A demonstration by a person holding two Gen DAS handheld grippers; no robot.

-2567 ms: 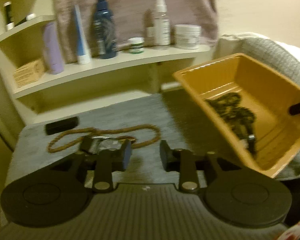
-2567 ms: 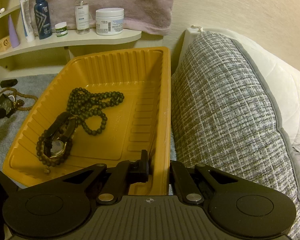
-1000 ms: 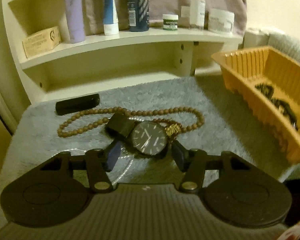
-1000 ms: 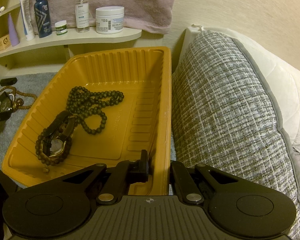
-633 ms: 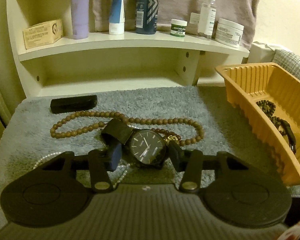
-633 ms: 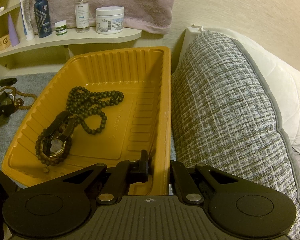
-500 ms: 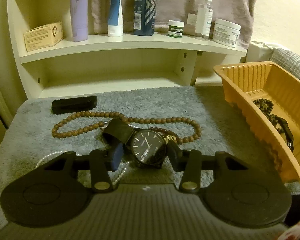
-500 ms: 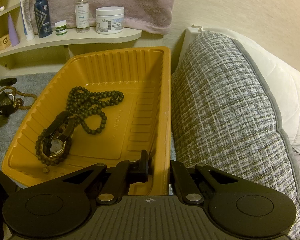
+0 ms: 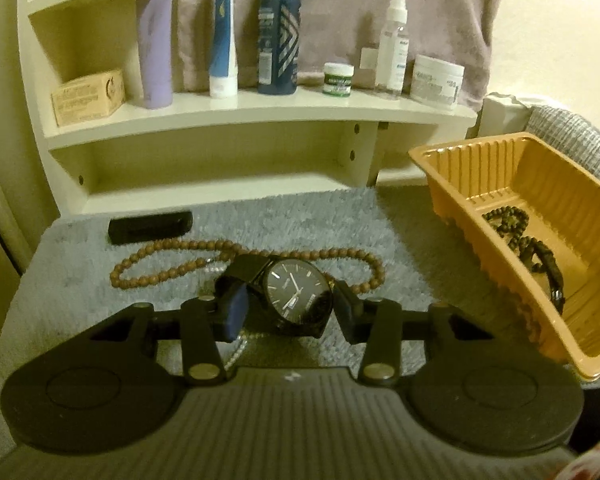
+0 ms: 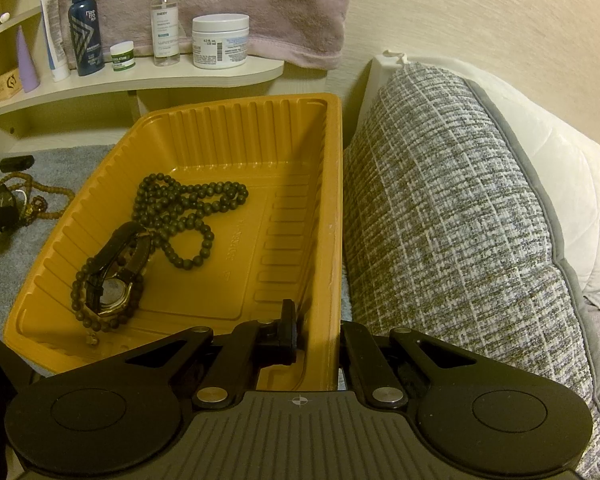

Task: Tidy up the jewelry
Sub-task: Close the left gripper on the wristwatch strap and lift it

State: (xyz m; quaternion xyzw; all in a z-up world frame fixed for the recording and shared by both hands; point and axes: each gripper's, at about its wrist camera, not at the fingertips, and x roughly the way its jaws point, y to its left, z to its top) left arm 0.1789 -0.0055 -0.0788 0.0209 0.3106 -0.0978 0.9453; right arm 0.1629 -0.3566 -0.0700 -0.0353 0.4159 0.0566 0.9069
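A black watch [image 9: 296,292] with a dark face rests tilted on the grey mat [image 9: 300,216], lying across a brown bead necklace [image 9: 172,276]. My left gripper [image 9: 290,312] is shut on the watch, its right pad against the case and its left pad by the strap. An orange tray [image 10: 240,132] holds a dark green bead necklace [image 10: 188,204] and another watch [image 10: 112,288] ringed by a bead bracelet. My right gripper [image 10: 320,340] is shut on the tray's near right wall, one finger inside and one outside. In the left wrist view the tray [image 9: 472,168] stands to the right.
A small black box [image 9: 150,226] lies at the mat's back left. A cream shelf [image 9: 260,108] behind carries bottles, jars and a cardboard box. A grey woven cushion [image 10: 460,220] presses against the tray's right side, with a white pillow behind it.
The left gripper's fingers have narrowed around the black watch, which now sits closer between them and more upright. The right gripper and the tray have not moved.
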